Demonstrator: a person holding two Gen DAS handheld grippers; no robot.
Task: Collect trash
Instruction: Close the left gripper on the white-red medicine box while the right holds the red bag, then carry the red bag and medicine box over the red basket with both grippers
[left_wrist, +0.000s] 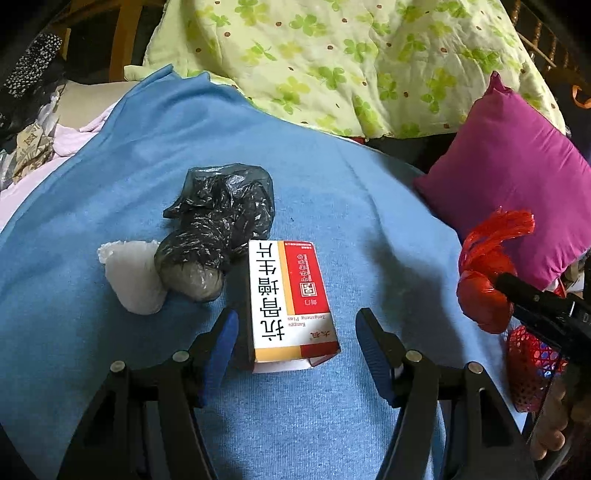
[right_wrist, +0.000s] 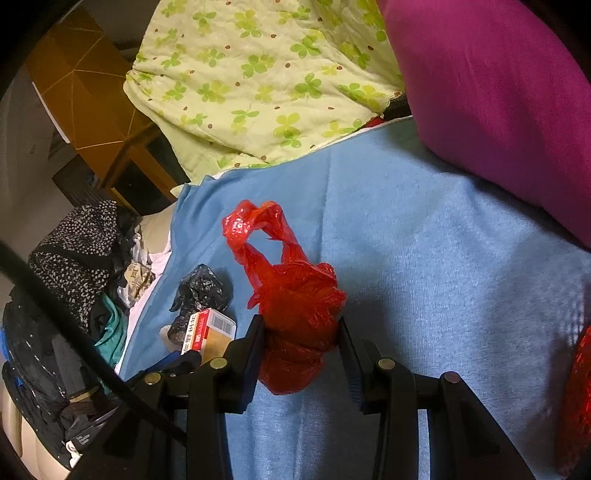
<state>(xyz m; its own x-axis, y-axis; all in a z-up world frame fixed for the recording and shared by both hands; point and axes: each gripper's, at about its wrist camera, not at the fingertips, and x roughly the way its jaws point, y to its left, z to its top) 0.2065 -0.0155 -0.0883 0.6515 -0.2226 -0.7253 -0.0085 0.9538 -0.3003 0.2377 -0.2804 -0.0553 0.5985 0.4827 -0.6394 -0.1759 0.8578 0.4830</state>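
A white and red medicine box (left_wrist: 290, 302) lies on the blue blanket (left_wrist: 332, 184), between the open fingers of my left gripper (left_wrist: 295, 332), untouched. Beyond it lie a crumpled black plastic bag (left_wrist: 225, 214) and a white wad (left_wrist: 133, 273). My right gripper (right_wrist: 301, 343) is shut on a crumpled red plastic bag (right_wrist: 295, 295), whose handles stick up. In the left wrist view the red bag (left_wrist: 484, 280) and the right gripper's black finger (left_wrist: 535, 302) show at the right. The box (right_wrist: 208, 330) and black bag (right_wrist: 201, 291) show left in the right wrist view.
A magenta pillow (left_wrist: 517, 177) sits at the right, a green clover quilt (left_wrist: 332, 55) at the back. A red mesh item (left_wrist: 532, 373) lies at the blanket's right edge. Clothes are piled at the left (right_wrist: 74, 258). A wooden cabinet (right_wrist: 92, 92) stands behind.
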